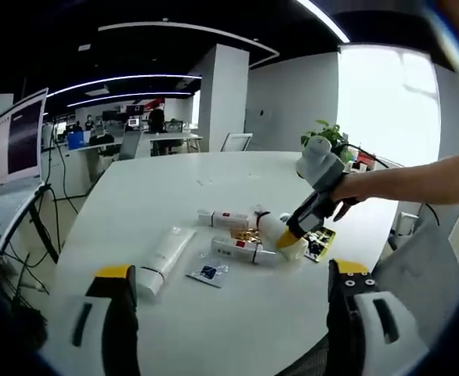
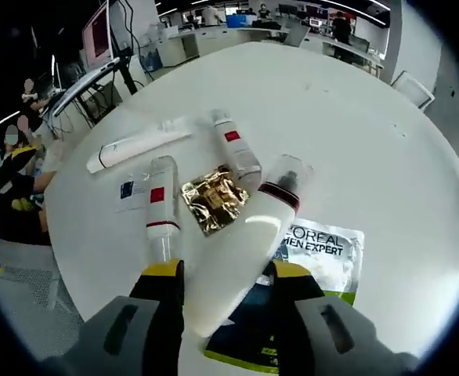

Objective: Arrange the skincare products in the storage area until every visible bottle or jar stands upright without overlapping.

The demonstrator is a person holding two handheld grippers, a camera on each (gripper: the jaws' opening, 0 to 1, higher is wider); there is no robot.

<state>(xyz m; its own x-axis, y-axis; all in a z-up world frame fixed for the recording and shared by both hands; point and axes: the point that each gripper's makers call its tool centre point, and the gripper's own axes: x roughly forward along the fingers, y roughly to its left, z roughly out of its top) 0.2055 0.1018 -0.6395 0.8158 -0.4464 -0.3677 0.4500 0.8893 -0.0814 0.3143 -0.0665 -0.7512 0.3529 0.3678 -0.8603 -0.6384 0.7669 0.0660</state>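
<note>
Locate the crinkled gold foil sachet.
In the right gripper view, the crinkled gold foil sachet lies on the round white table, among three lying white bottles, just ahead of the tool.

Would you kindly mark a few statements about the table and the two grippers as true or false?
1. The right gripper has its jaws either side of the large white bottle with a clear cap. True.
2. That bottle stands upright. False: it lies on its side.
3. The gold foil sachet lies between bottles. True.
4. The left gripper holds the long white tube. False: its jaws are apart and hold nothing.
5. The round table is black. False: it is white.
</note>
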